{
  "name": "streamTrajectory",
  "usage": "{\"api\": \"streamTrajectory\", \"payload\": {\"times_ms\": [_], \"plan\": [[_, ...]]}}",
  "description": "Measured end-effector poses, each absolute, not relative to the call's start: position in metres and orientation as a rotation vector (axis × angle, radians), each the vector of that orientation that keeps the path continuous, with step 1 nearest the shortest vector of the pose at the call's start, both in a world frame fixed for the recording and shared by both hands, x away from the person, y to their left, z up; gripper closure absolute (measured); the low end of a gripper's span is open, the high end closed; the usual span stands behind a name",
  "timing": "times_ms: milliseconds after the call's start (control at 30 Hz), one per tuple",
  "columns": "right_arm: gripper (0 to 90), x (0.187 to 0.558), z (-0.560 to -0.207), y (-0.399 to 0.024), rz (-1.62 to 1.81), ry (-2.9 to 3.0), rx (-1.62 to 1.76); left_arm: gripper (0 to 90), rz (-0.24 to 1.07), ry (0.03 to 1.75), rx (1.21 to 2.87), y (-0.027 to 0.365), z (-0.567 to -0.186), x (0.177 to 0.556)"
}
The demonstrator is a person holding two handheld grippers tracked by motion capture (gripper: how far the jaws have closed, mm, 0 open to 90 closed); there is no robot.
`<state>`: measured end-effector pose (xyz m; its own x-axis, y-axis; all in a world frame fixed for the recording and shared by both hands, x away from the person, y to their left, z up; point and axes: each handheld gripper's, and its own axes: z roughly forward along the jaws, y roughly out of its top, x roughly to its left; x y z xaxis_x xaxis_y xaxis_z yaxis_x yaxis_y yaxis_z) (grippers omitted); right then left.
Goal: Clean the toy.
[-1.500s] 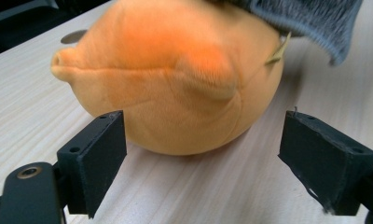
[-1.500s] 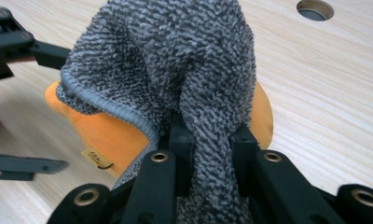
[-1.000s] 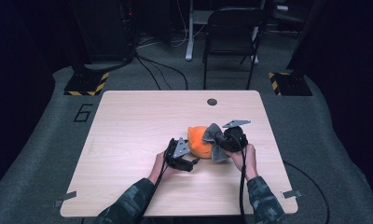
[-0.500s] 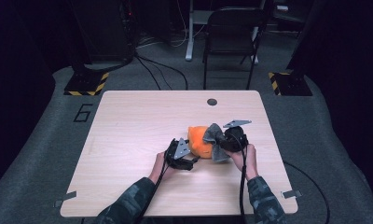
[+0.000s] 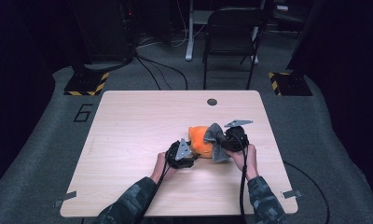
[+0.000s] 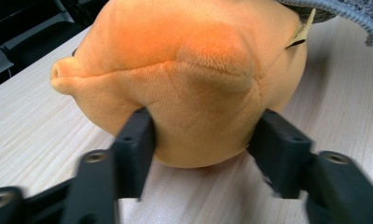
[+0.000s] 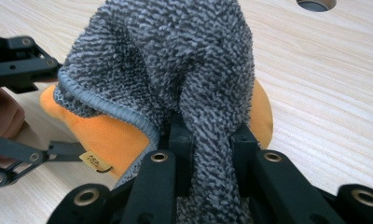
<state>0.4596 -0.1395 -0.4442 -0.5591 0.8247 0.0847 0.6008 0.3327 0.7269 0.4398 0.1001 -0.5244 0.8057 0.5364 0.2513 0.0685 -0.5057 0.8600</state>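
Closing on the orange plush toy [image 6: 184, 84], left gripper [image 6: 201, 140] fingers are now pressing its sides; right gripper [image 7: 210, 154] is pinching the grey towel [image 7: 175, 60] shut, risking the soft plush slipping free.

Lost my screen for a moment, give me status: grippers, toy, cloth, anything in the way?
Left gripper just closing onto soft orange plush toy. Right gripper shut on grey knitted cloth draped over it. Nothing in the way.

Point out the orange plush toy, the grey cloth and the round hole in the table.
orange plush toy [image 6: 194, 88], left gripper view, middle of its body
grey cloth [image 7: 175, 60], right gripper view, bunched upper part
round hole [image 5: 212, 101], high view, its centre
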Motion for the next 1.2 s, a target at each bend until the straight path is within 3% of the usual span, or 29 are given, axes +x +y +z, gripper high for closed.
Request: {"api": "streamTrajectory", "payload": {"times_ms": [100,333,567,767,1200], "plan": [[76.5,0.459,-0.444,-0.139,1.063,2.299,1.275,56.0,0.631,0.447,2.055,0.098,-0.525,0.440],[76.4,0.456,-0.442,-0.139,1.085,2.283,1.257,71.7,0.629,0.466,2.062,0.098,-0.525,0.441],[76.5,0.448,-0.423,-0.182,1.123,2.100,1.332,75.5,0.616,0.472,2.061,0.099,-0.524,0.442],[76.4,0.452,-0.444,-0.223,1.016,2.029,1.490,77.9,0.607,0.479,2.055,0.100,-0.524,0.443],[75.9,0.459,-0.459,-0.228,0.982,2.051,1.529,83.2,0.592,0.494,2.015,0.102,-0.524,0.443]]}}
